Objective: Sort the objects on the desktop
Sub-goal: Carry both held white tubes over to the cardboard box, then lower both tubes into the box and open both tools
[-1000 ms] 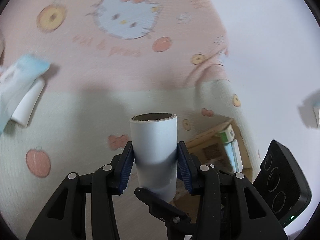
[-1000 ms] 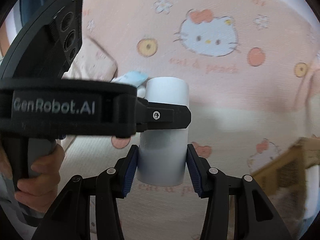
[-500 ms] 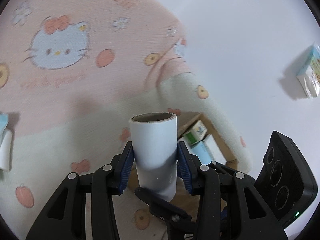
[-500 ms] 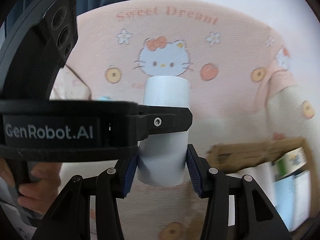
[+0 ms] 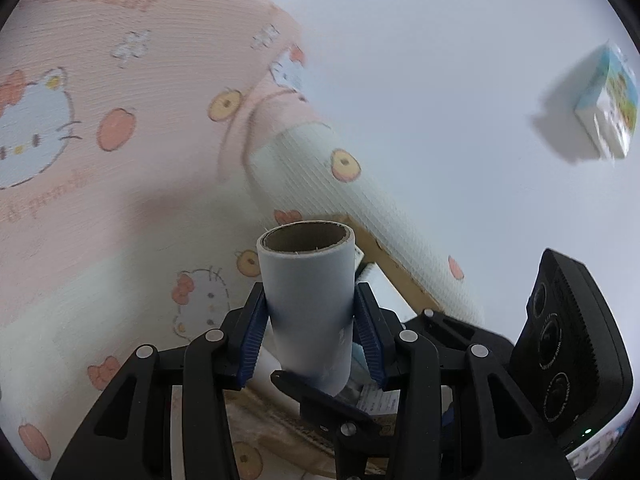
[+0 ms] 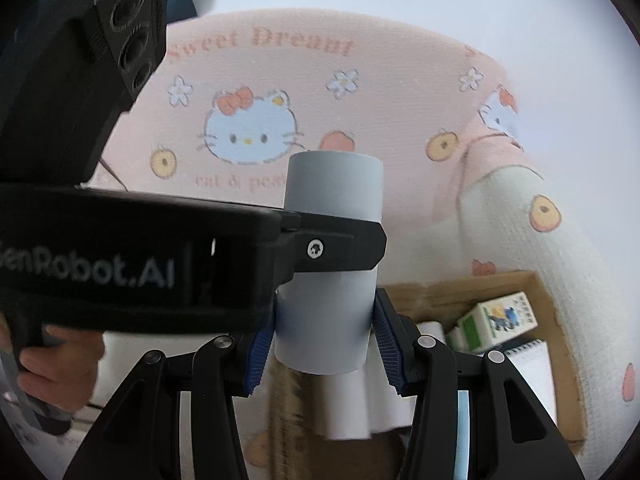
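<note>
i see bright, soft light all over. the small box [image 5: 608, 104] throws a gray shadow to its left on the white table [image 5: 440, 80]. the pink blanket [image 5: 120, 160] looks smeared and fuzzy, and its words are hard to read. the round lens bends the edges, and the corners go black. the paper roll [image 6: 332, 264] looks sharp.

white roll [image 5: 307, 304] with a cardboard core, upright above an open cardboard box [image 6: 536, 284].
</note>
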Available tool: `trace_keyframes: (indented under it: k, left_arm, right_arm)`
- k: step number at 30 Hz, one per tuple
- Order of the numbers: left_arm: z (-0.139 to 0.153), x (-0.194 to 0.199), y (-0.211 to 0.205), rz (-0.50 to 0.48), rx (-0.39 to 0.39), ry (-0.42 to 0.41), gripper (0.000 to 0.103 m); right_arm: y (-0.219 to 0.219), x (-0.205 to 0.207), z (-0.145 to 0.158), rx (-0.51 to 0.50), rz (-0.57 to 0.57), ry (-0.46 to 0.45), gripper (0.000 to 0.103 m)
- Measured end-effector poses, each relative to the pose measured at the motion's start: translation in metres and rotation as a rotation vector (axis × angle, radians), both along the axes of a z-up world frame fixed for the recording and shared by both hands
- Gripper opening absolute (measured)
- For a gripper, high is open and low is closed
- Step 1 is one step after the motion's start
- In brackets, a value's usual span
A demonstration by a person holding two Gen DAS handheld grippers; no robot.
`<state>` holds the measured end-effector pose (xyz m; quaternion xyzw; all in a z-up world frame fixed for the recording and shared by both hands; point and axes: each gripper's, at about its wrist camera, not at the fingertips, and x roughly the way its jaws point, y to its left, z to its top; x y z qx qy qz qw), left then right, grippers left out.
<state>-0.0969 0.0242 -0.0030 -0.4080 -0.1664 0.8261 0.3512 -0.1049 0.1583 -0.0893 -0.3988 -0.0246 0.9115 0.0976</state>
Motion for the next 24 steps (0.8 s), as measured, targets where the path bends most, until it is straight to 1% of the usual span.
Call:
trace_keyframes:
  k: [3,5,8,9,15,16,18,21,24]
  left_arm:
    - [-0.006,-0.008,0.013,-0.029,0.023,-0.035,0.047]
    - [-0.012,-0.018,0.02,-0.047,0.043,-0.098,0.047]
    - [-0.02,-0.028,0.029,-0.082,0.089,-0.173,0.046]
    - [-0.022,-0.029,0.032,-0.088,0.092,-0.188,0.046]
    - [-0.037,-0.032,0.052,-0.106,0.065,-0.226,0.046]
    - [-0.041,-0.033,0.055,-0.108,0.057,-0.245,0.046]
    - [-0.054,-0.037,0.06,-0.115,0.051,-0.309,0.046]
    - [-0.073,-0.042,0.063,-0.119,0.063,-0.394,0.046]
    - [-0.084,-0.047,0.06,-0.082,0.056,-0.435,0.046]
  right_arm:
    - [0.015,0.008,-0.002,0.009,-0.016,-0.034,0.045]
    - [0.024,0.011,-0.003,-0.001,-0.022,-0.051,0.045]
    - [0.038,0.016,-0.009,0.006,-0.028,-0.078,0.045]
    - [0.044,0.018,-0.011,0.008,-0.028,-0.085,0.045]
    - [0.06,0.026,-0.025,0.009,-0.034,-0.118,0.045]
    - [0.062,0.028,-0.029,0.005,-0.041,-0.126,0.045]
    - [0.071,0.028,-0.037,0.009,-0.05,-0.149,0.044]
    - [0.076,0.026,-0.046,0.003,-0.041,-0.182,0.044]
    - [0.083,0.026,-0.052,-0.027,-0.047,-0.201,0.044]
